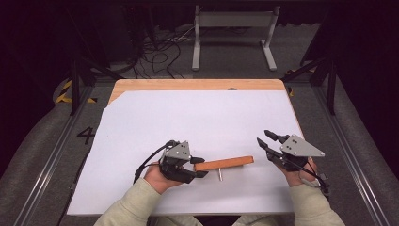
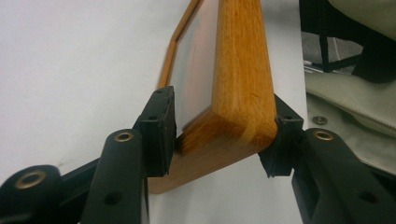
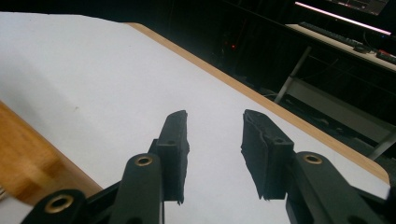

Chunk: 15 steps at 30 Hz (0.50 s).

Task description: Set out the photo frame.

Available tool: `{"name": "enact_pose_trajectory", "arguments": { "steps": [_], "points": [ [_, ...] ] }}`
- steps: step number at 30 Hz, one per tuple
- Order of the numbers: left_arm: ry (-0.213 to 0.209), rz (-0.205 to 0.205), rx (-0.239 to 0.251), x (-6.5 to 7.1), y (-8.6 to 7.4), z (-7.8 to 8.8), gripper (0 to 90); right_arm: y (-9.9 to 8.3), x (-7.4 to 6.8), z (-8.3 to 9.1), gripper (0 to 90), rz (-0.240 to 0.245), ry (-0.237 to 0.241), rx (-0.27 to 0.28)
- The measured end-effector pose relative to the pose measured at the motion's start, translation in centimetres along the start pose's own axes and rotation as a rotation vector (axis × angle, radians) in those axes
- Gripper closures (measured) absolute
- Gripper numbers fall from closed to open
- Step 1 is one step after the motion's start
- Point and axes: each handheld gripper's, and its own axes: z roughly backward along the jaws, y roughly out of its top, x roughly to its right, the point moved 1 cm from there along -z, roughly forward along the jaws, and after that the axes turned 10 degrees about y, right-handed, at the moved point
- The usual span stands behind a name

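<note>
A wooden bar (image 1: 225,163) lies across the white table sheet near the front, with a thin metal pin (image 1: 220,175) sticking out of its underside. My left gripper (image 1: 199,166) is shut on the bar's left end; in the left gripper view the rounded wood (image 2: 238,88) sits clamped between both black pads (image 2: 159,126). My right gripper (image 1: 263,137) stands open to the right of the bar, apart from it, with nothing between its fingers (image 3: 175,140). The bar's right end (image 3: 28,163) shows at the left edge of the right gripper view.
The white sheet (image 1: 197,117) covers a wooden tabletop (image 1: 197,84) whose bare strip shows at the far edge. Beyond the table are a white metal stand (image 1: 233,33) and tangled cables (image 1: 160,52) on the floor. Black frame legs (image 1: 324,75) flank the table.
</note>
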Motion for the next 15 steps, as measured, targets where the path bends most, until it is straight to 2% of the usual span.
{"name": "enact_pose_trajectory", "arguments": {
  "steps": [4,8,10,15],
  "points": [
    [0.001,-0.006,0.000,0.2,-0.1,0.0,51.2,0.0,0.0,0.0,60.4,-0.001,0.002,-0.001],
    [-0.007,0.010,0.002,0.1,-0.1,0.1,49.8,0.0,-0.1,0.0,60.2,-0.002,0.006,-0.001],
    [-0.009,0.018,0.015,0.1,0.0,0.4,46.6,0.0,-0.1,0.0,60.1,-0.001,0.006,-0.002],
    [-0.005,0.036,0.058,-0.1,0.0,1.9,45.4,-0.6,-0.3,0.4,62.5,-0.013,0.030,-0.026]
  ]
}}
